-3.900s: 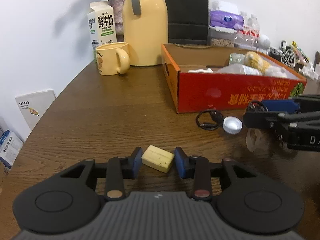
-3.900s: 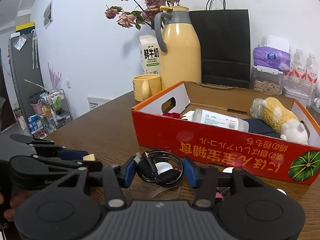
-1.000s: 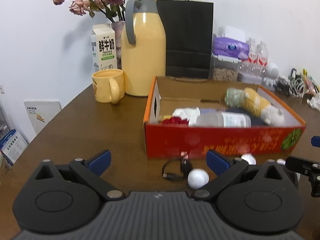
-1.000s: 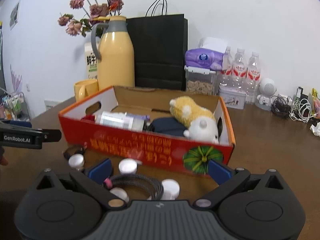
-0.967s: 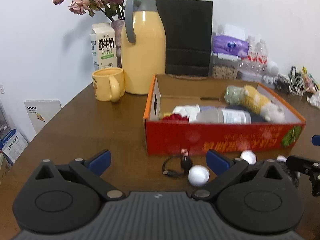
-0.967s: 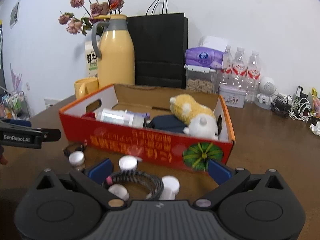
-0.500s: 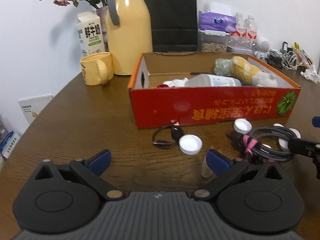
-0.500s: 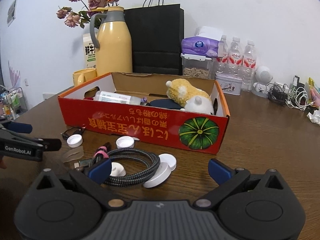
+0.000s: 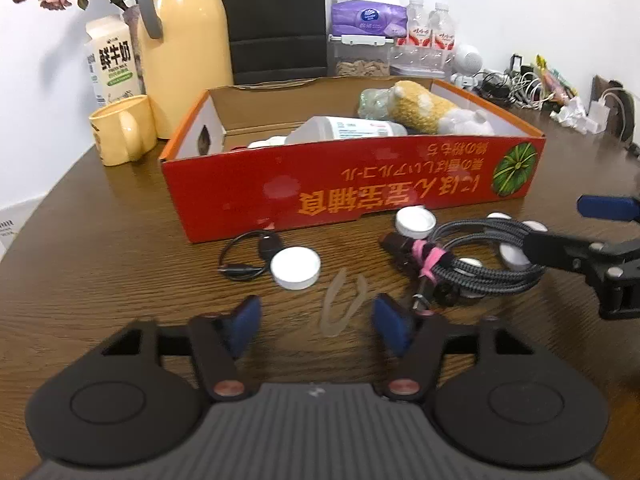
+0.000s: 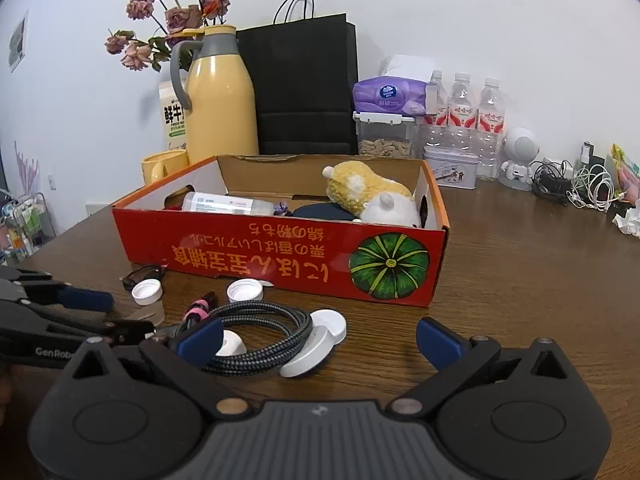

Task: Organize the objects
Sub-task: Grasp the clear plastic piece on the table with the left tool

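My left gripper [image 9: 316,330] hovers low over the table, its blue pads closing around a translucent loop-shaped piece [image 9: 342,300] without touching it. Just beyond lie a white cap [image 9: 295,268] and a small black cable [image 9: 244,258]. My right gripper [image 10: 320,340] is wide open over a coiled braided cable [image 10: 260,336] with a pink tie and white caps [image 10: 308,354]. The red cardboard box [image 9: 360,200] behind holds a plush toy [image 9: 424,110] and a white bottle [image 9: 344,130].
Behind the box stand a yellow jug [image 9: 184,48], a yellow mug [image 9: 122,130], a milk carton [image 9: 112,64] and a black paper bag [image 10: 306,88]. At the back right are water bottles [image 10: 464,112] and tangled chargers [image 10: 576,188]. Bare wood lies right of the box.
My left gripper has sunk toward the table and its jaws have narrowed from wide open around the translucent piece. The right gripper has dropped slightly over the braided cable.
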`<state>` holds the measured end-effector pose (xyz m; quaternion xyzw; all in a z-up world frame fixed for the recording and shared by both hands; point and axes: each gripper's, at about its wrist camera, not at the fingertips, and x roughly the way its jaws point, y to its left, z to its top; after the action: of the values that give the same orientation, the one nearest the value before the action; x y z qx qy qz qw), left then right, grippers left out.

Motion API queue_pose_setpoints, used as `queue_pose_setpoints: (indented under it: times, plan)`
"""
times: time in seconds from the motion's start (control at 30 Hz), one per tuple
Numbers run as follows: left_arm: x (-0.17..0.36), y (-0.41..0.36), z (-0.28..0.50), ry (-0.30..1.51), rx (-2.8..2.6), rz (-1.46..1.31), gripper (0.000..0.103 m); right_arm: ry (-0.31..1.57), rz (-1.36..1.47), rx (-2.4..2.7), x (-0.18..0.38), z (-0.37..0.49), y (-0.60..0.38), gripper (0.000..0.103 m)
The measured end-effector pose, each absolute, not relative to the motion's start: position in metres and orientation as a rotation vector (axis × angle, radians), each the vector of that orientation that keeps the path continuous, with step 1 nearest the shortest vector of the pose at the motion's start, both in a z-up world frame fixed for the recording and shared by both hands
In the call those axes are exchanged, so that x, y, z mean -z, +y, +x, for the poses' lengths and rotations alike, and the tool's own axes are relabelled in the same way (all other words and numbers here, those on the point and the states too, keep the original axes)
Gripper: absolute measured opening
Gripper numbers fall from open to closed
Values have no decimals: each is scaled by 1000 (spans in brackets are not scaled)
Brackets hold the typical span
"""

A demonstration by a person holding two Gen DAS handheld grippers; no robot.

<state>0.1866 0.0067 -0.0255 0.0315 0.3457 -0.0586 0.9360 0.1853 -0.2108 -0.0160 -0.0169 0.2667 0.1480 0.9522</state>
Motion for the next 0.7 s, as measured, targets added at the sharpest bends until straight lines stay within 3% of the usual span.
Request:
queue_pose_setpoints:
  times: [0.03, 0.1, 0.17, 0.37, 0.7]
  plan:
    - [25, 7, 187, 704, 129, 57, 50, 543, -32, -301, 17, 186, -211, 103]
    - [25, 5, 187, 696, 140, 55, 24, 547, -31, -299, 18, 186, -212, 103]
    - [24, 5, 186, 693, 156, 38, 13, 549, -31, -298, 19, 186, -212, 103]
    - [25, 10, 183, 678, 150, 0, 6, 546, -29, -297, 21, 186, -212, 103]
    - [21, 15, 177, 636, 108, -20, 6, 535, -35, -294, 21, 186, -211, 103]
